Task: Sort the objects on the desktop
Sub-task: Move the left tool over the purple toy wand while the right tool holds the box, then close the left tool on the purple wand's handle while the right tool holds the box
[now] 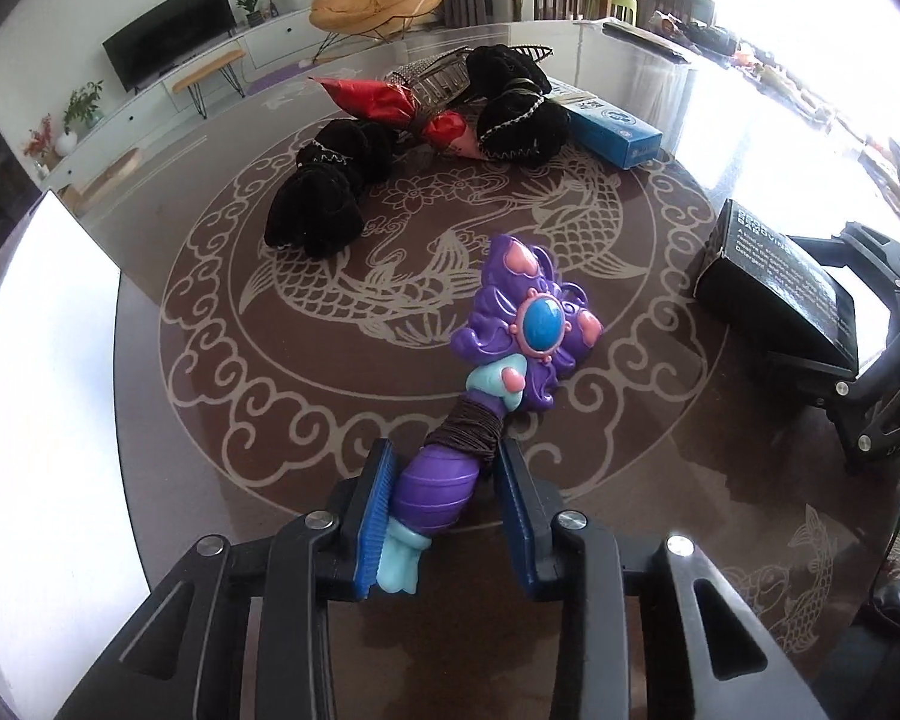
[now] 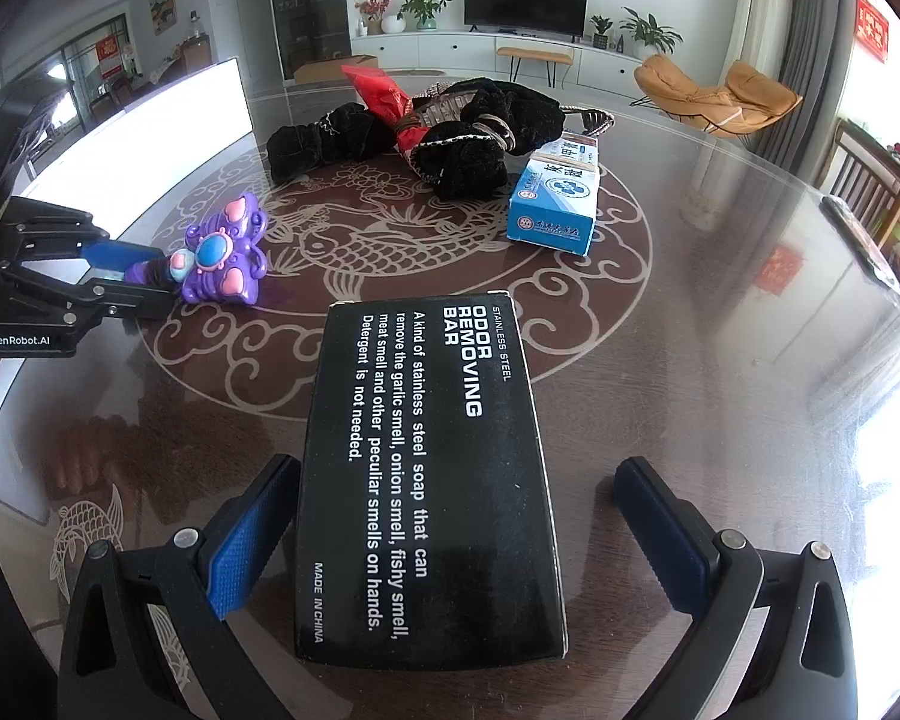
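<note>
A purple toy wand (image 1: 510,330) with a blue gem lies on the round table; its handle sits between the blue pads of my left gripper (image 1: 444,504), which touch or nearly touch it on both sides. The wand also shows in the right wrist view (image 2: 222,258). A black "Odor Removing Bar" box (image 2: 432,480) lies flat between the fingers of my open right gripper (image 2: 456,534), with gaps on both sides. It also shows in the left wrist view (image 1: 780,294).
At the far side lie black velvet scrunchies (image 1: 324,198), a red foil bow (image 1: 390,102), a rhinestone hair clip (image 1: 444,78) and a blue medicine box (image 2: 558,198). A white board (image 1: 42,408) lies at the table's left edge.
</note>
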Available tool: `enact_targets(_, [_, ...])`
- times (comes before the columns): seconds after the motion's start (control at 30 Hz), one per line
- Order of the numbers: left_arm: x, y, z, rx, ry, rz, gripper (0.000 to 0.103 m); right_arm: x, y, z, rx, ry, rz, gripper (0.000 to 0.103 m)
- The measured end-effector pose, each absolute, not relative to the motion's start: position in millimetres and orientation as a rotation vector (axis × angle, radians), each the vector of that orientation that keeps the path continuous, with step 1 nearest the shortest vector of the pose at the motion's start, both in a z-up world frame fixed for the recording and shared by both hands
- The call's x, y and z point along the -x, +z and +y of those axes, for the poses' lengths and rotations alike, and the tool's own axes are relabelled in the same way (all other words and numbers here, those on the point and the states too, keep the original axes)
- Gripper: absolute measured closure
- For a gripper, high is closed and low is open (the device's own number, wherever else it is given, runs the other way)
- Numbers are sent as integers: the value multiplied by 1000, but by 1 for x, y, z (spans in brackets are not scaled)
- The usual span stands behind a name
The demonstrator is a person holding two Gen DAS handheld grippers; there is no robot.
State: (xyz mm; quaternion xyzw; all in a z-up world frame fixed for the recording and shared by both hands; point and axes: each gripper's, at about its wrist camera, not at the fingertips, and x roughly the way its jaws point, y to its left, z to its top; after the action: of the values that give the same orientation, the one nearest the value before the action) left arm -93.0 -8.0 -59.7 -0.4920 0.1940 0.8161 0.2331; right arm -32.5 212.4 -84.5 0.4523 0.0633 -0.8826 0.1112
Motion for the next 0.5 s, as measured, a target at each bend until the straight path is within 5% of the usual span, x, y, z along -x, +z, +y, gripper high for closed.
enact_targets(0.17, [78, -59, 13, 1349, 2269, 641, 69, 32, -85, 212, -1328, -2592, 185, 0])
enact_targets(0.27, [79, -59, 31, 1305, 2319, 799, 26, 32, -84, 212, -1328, -2592, 185, 0])
enact_targets(0.3, [79, -59, 34, 1282, 2309, 803, 27, 32, -85, 212, -1328, -2592, 185, 0])
enact_targets(0.33, [80, -59, 36, 1282, 2292, 768, 30, 32, -85, 212, -1328, -2592, 185, 0])
enact_targets(0.4, [85, -56, 36, 1317, 2258, 650, 74, 32, -84, 214, -1324, -2586, 173, 0])
enact_targets(0.43, [84, -57, 38, 1325, 2274, 663, 83, 34, -84, 215, -1326, -2564, 166, 0])
enact_targets(0.5, [75, -58, 39, 1305, 2308, 668, 83, 43, -80, 219, -1386, -2468, 145, 0])
